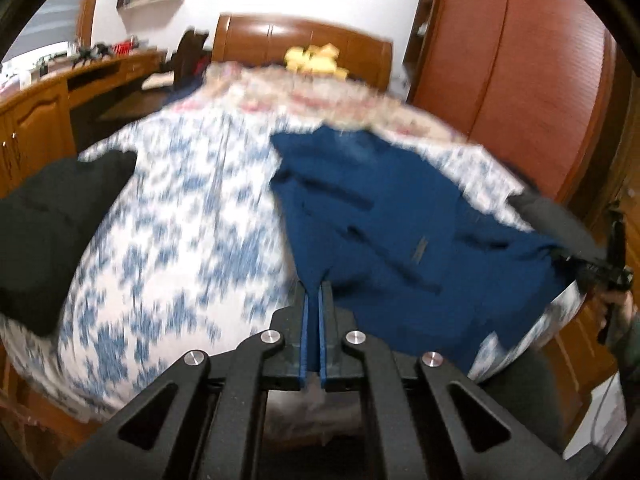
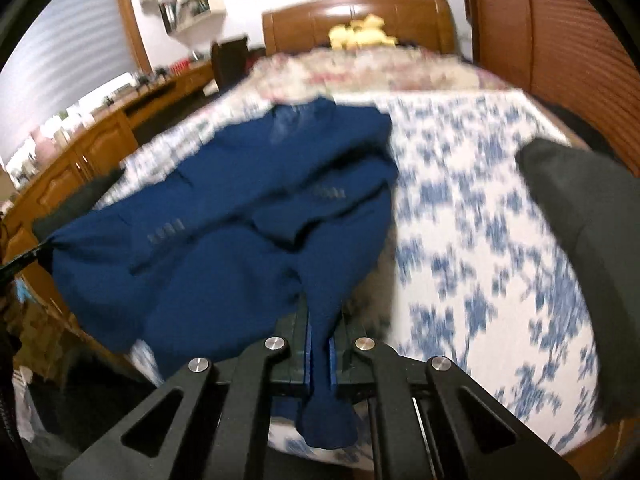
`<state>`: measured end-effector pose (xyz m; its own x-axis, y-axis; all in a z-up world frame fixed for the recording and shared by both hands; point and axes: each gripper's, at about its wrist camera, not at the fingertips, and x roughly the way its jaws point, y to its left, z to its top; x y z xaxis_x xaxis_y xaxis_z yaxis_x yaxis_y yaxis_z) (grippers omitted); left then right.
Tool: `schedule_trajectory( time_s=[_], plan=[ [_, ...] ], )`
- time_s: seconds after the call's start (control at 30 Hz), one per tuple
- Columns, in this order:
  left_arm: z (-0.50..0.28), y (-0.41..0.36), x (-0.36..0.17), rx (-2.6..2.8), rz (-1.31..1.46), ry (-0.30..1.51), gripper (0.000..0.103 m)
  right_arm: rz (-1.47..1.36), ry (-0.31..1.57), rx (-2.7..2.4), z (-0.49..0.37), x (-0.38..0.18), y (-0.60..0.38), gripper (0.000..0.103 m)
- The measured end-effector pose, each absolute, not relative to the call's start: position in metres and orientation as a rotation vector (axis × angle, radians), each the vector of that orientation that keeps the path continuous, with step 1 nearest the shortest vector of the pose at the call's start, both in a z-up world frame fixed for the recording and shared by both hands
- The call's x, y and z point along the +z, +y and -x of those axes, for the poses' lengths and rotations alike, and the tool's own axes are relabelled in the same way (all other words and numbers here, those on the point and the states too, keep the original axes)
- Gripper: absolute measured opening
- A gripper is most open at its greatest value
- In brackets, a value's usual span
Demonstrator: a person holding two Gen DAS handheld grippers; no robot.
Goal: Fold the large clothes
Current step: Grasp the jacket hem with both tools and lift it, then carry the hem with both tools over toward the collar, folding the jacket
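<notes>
A dark blue suit jacket [image 1: 392, 216] lies spread on the bed, its near hem raised off the sheet. In the left wrist view my left gripper [image 1: 314, 290] is shut on the jacket's near left corner, with cloth pinched between the blue pads. My right gripper [image 2: 320, 314] is shut on the near right corner of the jacket [image 2: 224, 216], and a fold of blue cloth hangs down through its jaws. Each gripper also shows at the other view's edge: the right gripper [image 1: 600, 270] and the left gripper [image 2: 22, 262], both holding the hem.
The bed has a blue-and-white flowered sheet [image 1: 180, 220]. A black garment [image 1: 52, 232] lies on the left side of the bed, and a dark grey one [image 1: 552, 220] peeks from under the jacket. Yellow plush toys [image 1: 314, 58] sit by the wooden headboard [image 1: 260, 36]. A wardrobe [image 1: 520, 60] stands right, a desk [image 1: 80, 76] left.
</notes>
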<state>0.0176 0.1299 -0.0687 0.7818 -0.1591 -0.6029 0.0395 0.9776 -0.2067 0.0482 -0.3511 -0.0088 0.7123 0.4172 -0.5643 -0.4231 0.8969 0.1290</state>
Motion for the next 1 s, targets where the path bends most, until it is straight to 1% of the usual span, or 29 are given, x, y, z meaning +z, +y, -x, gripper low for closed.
schedule_trajectory(
  time_s=[0.27, 0.47, 0.8, 1.0],
  plan=[
    [-0.029, 0.1, 0.009, -0.161, 0.104, 0.501, 0.004, -0.032, 0.456, 0.533, -0.037, 0.067, -0.344, 0.005],
    [-0.016, 0.105, 0.058, -0.165, 0.102, 0.391, 0.004, -0.032, 0.332, 0.562, -0.004, 0.111, -0.35, 0.005],
    [0.034, 0.109, 0.112, -0.158, 0.101, 0.254, 0.004, -0.02, 0.195, 0.582, 0.081, 0.148, -0.384, 0.004],
    [0.056, 0.103, 0.121, -0.17, 0.108, 0.227, 0.004, 0.003, 0.158, 0.576, 0.121, 0.144, -0.4, 0.004]
  ],
)
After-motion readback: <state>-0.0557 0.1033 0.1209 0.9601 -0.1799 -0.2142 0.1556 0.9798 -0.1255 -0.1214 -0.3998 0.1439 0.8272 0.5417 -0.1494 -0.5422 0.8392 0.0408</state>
